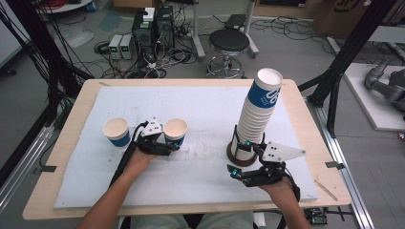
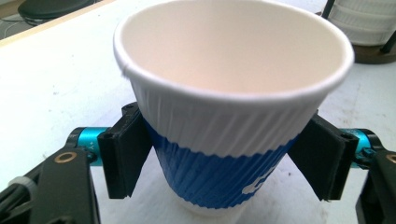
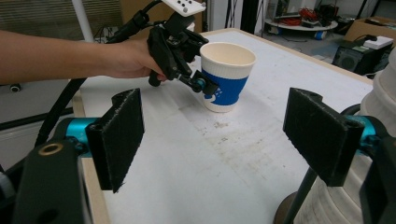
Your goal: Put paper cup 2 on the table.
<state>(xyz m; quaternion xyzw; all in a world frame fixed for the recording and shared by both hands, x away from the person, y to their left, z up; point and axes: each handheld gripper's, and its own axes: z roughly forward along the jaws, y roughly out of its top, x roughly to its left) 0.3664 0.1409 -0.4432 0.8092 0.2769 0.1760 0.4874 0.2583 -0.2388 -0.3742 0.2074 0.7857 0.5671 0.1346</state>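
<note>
Cups (image 1: 116, 130) and (image 1: 175, 131) stand apart on the worktop (image 1: 210, 109); left hand-held gripper (image 2: 219, 163) brackets the second loosely, right hand-held gripper (image 3: 224, 140) open, empty beside the stack (image 1: 258, 114) awaiting unstacking.

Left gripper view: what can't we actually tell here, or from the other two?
- Left gripper pads on the cup: the left pad looks in contact, the right pad seems just off; grip cannot be told.
- Cup base: cut off by the bottom edge of the left gripper view.
- Cup stack count: ridges too small in the high view.
- Stack holder: the stack hides most of it; cropped in the right gripper view.
</note>
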